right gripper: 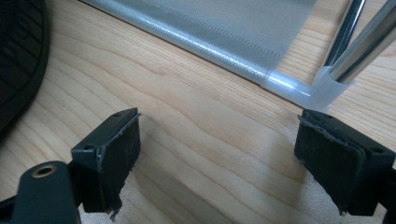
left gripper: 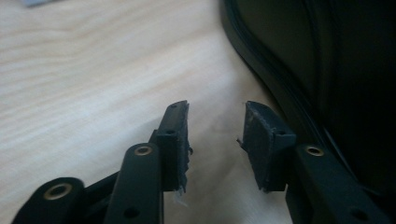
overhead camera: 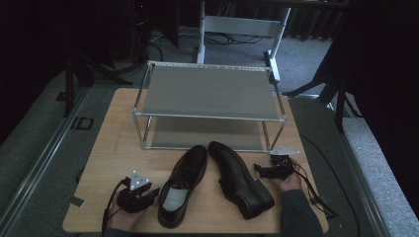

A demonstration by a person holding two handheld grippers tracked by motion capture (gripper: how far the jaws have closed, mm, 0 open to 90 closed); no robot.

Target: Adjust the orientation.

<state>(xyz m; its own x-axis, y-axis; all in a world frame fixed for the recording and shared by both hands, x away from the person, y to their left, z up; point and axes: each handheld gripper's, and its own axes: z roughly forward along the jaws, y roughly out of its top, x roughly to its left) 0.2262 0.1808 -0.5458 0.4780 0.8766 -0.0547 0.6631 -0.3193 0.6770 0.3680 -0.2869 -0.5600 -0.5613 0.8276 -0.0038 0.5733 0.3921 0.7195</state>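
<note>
Two black leather dress shoes lie on the wooden table (overhead camera: 111,148) in front of a two-shelf metal rack (overhead camera: 207,91). The left shoe (overhead camera: 182,186) stands upright, its opening facing up. Beside it, the right shoe (overhead camera: 238,178) lies tipped toward the right. My left gripper (overhead camera: 152,193) is just left of the left shoe's heel end; in the left gripper view its jaws (left gripper: 215,140) stand partly apart over bare wood, the shoe's side (left gripper: 327,70) close on the right. My right gripper (overhead camera: 260,171) sits right of the other shoe, wide open (right gripper: 217,158) and holding nothing.
The rack's lower shelf (right gripper: 224,23) and a chrome corner leg (right gripper: 359,42) lie just ahead of the right gripper, and a shoe sole (right gripper: 18,56) shows at the left edge. Grey carpet, stands and cables surround the table. Bare wood lies left of the shoes.
</note>
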